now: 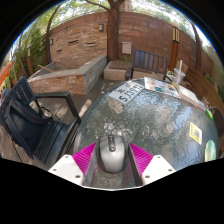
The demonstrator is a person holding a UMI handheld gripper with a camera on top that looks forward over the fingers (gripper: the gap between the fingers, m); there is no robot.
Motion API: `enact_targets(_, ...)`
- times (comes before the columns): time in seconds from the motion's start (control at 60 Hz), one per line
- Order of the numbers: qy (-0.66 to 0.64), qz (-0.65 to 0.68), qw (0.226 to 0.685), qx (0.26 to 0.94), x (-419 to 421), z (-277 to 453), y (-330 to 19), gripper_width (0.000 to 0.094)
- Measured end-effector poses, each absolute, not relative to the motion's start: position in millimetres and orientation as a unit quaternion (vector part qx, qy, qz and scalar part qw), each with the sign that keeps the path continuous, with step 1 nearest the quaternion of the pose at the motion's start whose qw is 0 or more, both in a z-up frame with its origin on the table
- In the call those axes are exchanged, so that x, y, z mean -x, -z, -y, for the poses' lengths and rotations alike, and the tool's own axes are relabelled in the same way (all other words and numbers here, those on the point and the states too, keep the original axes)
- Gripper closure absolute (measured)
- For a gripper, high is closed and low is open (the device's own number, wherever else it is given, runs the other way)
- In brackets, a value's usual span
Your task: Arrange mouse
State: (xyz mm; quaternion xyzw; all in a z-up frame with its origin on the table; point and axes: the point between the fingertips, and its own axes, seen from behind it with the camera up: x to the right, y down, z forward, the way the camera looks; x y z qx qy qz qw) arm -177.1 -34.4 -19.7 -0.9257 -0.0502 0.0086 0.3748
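Note:
A grey and silver computer mouse (112, 153) lies on a round glass table (165, 125), pointing away from me. My gripper (112, 150) is down at the table with the mouse between its two fingers. The left pink pad (86, 158) and the right pink pad (139, 158) flank the mouse's sides with only thin gaps. The mouse rests on the glass on its own; the fingers are open around it.
A black metal chair (35, 115) stands to the left of the table. Papers (130, 92) and small objects (195, 130) lie on the far and right parts of the table. Brick walls and a stone bench (70, 72) stand beyond.

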Motion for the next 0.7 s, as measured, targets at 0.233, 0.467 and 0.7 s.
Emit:
enact_targets(0.233, -0.017, 0.07, 0.379, 0.923, 181, 35, 15, 0.0561)
enact_targets(0.467, -0.093, 0.052, 0.486, 0.867, 144, 41, -140, 0.0566)
enact_targets(0.7, -0.045, -0.046, 0.545, 0.836, -83, 69, -230, 0.0568)
